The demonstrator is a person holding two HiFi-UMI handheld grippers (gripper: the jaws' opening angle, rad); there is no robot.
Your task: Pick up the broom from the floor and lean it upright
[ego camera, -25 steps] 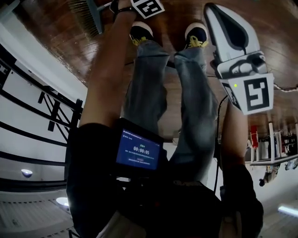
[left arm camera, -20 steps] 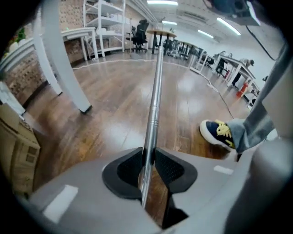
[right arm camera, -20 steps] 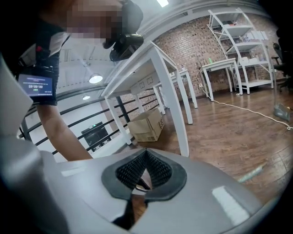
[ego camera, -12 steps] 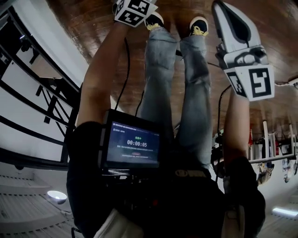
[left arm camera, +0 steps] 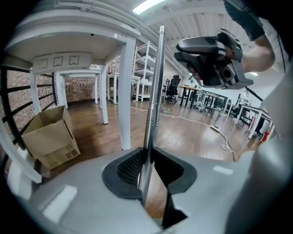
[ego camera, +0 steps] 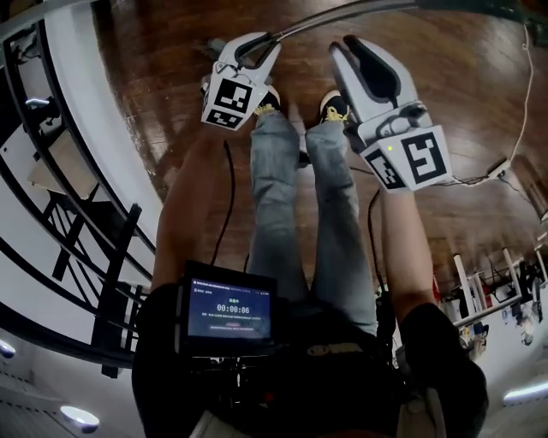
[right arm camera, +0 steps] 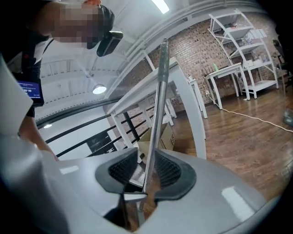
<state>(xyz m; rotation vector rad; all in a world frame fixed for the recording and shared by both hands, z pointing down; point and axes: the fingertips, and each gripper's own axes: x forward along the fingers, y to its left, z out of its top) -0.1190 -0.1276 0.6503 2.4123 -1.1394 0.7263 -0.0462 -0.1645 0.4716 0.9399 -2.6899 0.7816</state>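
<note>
Already we hold the broom [left arm camera: 153, 105] off the floor [ego camera: 154, 103], its handle pinched in the left gripper [left arm camera: 147, 160], the right gripper [right arm camera: 146, 169] opening its jaws around it; leaning it upright is left.

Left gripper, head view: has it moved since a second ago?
Yes. The left gripper has risen toward the camera: it was past the left shoe at the top edge, and now overlaps it, gripping the broom handle.
</note>
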